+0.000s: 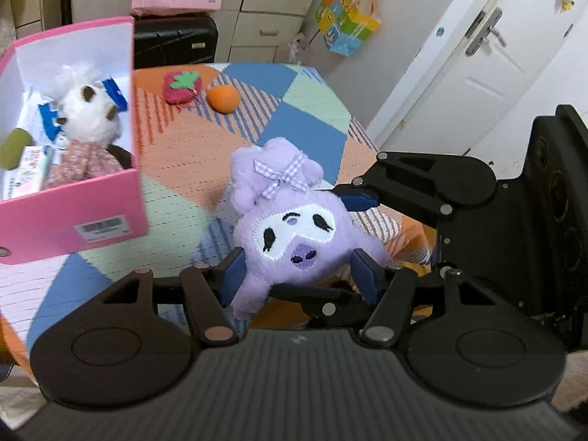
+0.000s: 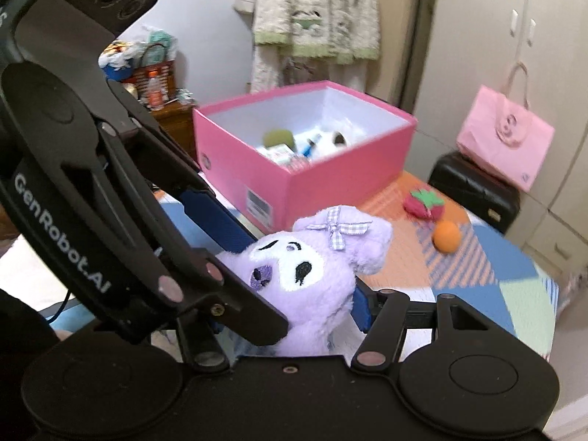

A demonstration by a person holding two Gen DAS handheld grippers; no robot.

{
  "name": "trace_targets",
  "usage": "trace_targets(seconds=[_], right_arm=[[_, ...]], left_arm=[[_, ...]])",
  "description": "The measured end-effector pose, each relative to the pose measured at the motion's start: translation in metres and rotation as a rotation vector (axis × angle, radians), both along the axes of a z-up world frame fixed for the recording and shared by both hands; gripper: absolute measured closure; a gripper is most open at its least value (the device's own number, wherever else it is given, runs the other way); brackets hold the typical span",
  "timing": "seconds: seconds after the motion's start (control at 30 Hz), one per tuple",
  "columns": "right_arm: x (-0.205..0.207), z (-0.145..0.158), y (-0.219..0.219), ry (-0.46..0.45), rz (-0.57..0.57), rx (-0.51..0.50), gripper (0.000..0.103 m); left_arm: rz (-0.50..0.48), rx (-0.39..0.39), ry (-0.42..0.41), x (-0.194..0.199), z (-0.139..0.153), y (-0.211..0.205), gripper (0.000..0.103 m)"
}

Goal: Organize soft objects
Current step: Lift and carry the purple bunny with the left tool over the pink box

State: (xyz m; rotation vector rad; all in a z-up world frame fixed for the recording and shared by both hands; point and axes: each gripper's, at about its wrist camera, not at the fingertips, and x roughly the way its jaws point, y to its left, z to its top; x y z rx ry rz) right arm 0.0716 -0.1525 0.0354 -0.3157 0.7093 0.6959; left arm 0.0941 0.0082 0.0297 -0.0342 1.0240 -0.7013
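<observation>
**Purple plush held between both grippers above the patchwork table**

The left gripper (image 1: 297, 275) is part-way closed, its two blue pads pressed against either side of the purple plush toy (image 1: 294, 235), which sits face-up between them with a checked bow on its head. From the left wrist view, the right gripper (image 1: 362, 198) comes in from the right, and one blue fingertip touches the plush near its ear. In the right wrist view the right gripper (image 2: 294, 286) has the same plush toy (image 2: 312, 275) lying between its fingers; one blue pad (image 2: 362, 310) shows against the toy's right side, while the other finger is hidden behind the left gripper's body, so how firmly this gripper has closed on the toy cannot be told.

Ahead and to the left of the left gripper stands the pink box (image 1: 70, 217), open at the top. Inside it lie a white fluffy doll (image 1: 90, 117) in a floral dress, a green object and some small packets. Farther ahead of both grippers, on the patchwork tablecloth (image 1: 176, 139), rest a red strawberry plush (image 1: 182, 86) and, just beside it, an orange ball (image 1: 223, 98). Seen from the right gripper, the pink box (image 2: 330, 180) is straight ahead beyond the plush, with the strawberry (image 2: 424, 202) and orange ball (image 2: 446, 237) off to the right.
</observation>
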Motion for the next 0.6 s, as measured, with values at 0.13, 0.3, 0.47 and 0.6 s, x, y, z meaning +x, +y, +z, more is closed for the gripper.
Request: trace_targets(seconds=[0.13, 0.3, 0.47, 0.6], right_arm=[[-0.003, 0.013, 0.022, -0.073, 0.035, -0.020, 0.036], [0.008, 0.026, 0.043, -0.119, 0.063, -0.004, 0.036], [0.027, 0.036, 0.066, -0.157, 0.084, 0.028, 0.036], [0.044, 0.041, 0.083, -0.204, 0.099, 0.047, 0.036]], left_arm=[[0.038, -0.070, -0.006, 0.003, 0.012, 0.032, 0.042], [0.076, -0.094, -0.085, 0.004, 0.025, 0.059, 0.043], [0.120, -0.069, -0.184, 0.011, 0.038, 0.077, 0.043], [0.166, -0.048, -0.264, 0.024, 0.047, 0.091, 0.044]])
